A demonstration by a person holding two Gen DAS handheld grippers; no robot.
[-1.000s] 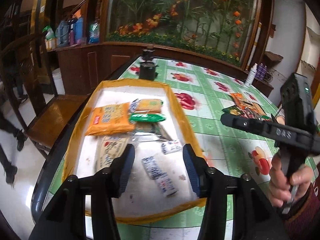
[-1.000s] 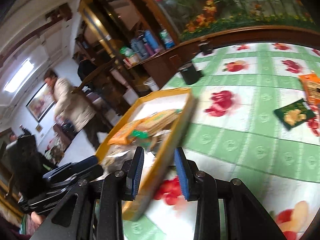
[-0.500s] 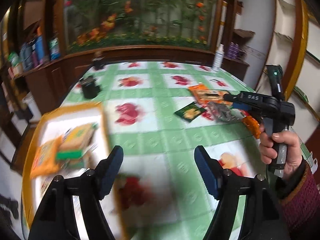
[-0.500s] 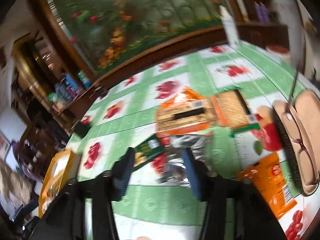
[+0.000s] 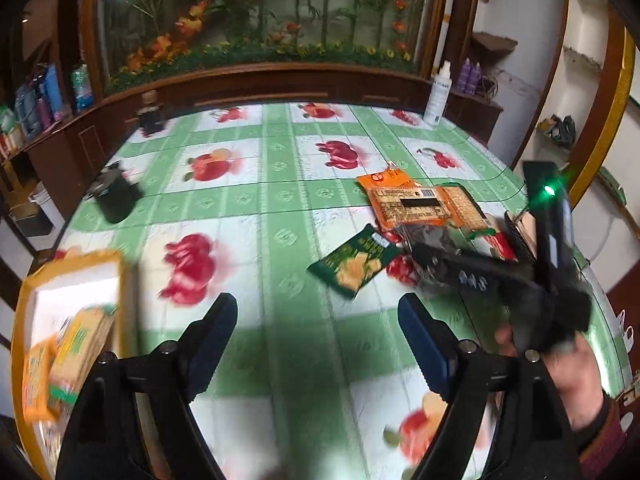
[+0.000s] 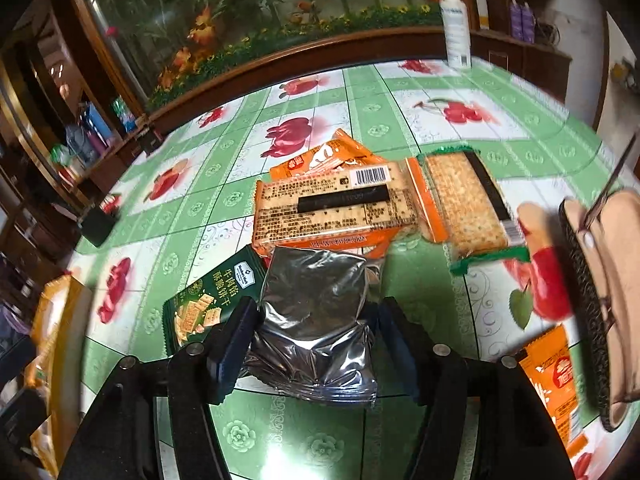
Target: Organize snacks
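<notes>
Silver packet (image 6: 316, 312) between jaws (spread)

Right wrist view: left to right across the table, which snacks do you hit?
Yellow tray → green cracker packet → silver foil pack, between the open tongs → clear cracker sleeve with green end → orange packet.

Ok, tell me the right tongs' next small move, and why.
Probably close the right tongs on the silver pack: their open fingers already straddle it, and it lies loose on the table, overlapping the green pack, far from the yellow tray.
</notes>
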